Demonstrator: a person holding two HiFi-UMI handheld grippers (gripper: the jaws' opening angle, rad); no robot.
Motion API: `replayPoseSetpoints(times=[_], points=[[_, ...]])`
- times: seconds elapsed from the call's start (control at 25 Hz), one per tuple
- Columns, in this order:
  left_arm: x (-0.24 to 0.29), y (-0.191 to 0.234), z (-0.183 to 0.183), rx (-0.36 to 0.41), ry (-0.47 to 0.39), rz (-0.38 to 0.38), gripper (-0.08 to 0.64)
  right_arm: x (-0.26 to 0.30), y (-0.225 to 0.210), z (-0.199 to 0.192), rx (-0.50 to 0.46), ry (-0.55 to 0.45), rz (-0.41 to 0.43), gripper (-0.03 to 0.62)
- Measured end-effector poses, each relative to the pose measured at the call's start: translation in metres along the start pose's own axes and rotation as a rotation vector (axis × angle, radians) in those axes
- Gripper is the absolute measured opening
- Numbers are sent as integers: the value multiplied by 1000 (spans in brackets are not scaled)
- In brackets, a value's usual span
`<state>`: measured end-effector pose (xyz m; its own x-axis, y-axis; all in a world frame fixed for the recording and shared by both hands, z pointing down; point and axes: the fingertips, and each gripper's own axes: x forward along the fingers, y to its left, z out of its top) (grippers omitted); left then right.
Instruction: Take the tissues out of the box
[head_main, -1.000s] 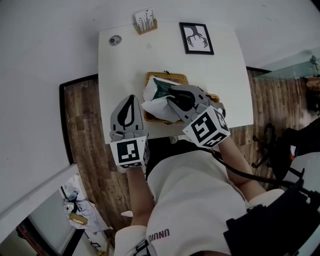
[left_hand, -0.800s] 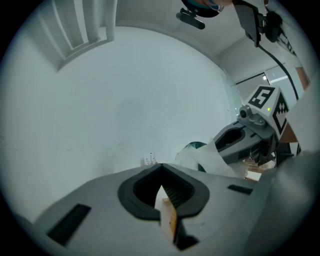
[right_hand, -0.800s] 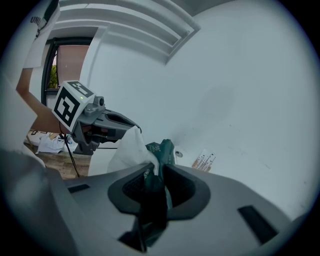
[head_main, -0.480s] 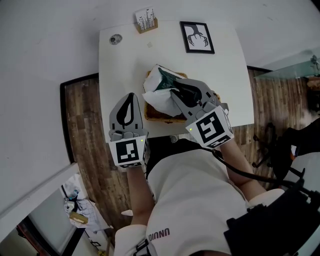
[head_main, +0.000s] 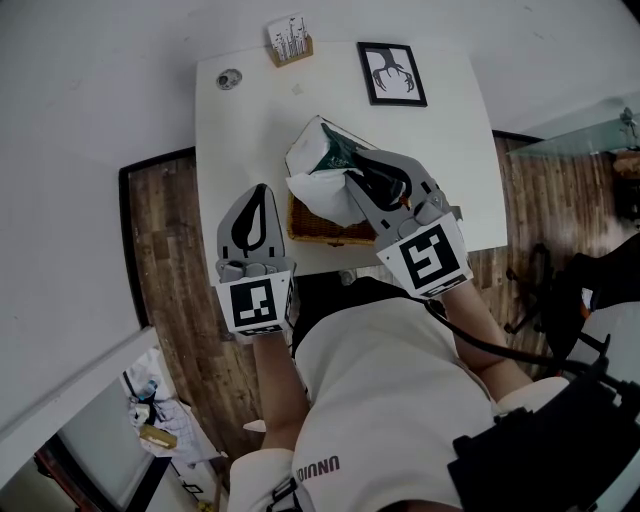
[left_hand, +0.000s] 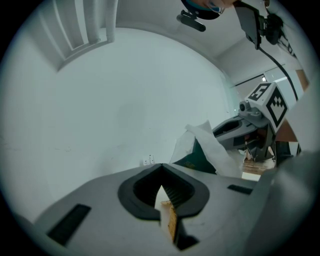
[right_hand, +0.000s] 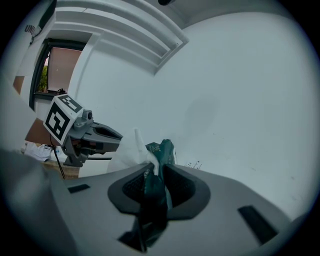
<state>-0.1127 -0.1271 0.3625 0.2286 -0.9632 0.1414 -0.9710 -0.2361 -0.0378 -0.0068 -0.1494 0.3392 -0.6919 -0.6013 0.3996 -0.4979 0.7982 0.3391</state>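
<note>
A soft tissue pack (head_main: 322, 158) in green and white wrapping hangs tilted above the wicker basket (head_main: 318, 224) on the white table (head_main: 250, 130). A white tissue (head_main: 316, 190) sticks out of its near side. My right gripper (head_main: 351, 178) is shut on the pack's green wrapper and tissue; in the right gripper view the green film (right_hand: 156, 185) is pinched between the jaws. My left gripper (head_main: 258, 192) is shut and holds nothing, at the left of the basket near the table's front edge. In the left gripper view the pack (left_hand: 201, 154) hangs to the right of the jaws.
A framed black-and-white picture (head_main: 391, 74) lies at the table's far right. A small card stand (head_main: 290, 41) and a round grey object (head_main: 229, 79) sit at the far left. Wooden floor borders the table on both sides.
My right gripper has lifted the tissue pack up out of the basket and carried it farther over the table. The left gripper has stayed in place.
</note>
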Motion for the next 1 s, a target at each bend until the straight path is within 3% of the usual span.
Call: replayPoseSetpoints(times=[0.28,0.44,0.8,1.0], points=[[0,0,-1,26,7,-9,12,-1,-3,0,-25,11,-4,86],[0,1,-1,24,6,-5,12,0,-2,-1,22,-6,-13,86],[0,1,-2,19,8,-9,12,3,-1,-5,28,8,-8,86],[0,0,-3,22,11,-11,12,2,1,-6,-41,49,17,86]])
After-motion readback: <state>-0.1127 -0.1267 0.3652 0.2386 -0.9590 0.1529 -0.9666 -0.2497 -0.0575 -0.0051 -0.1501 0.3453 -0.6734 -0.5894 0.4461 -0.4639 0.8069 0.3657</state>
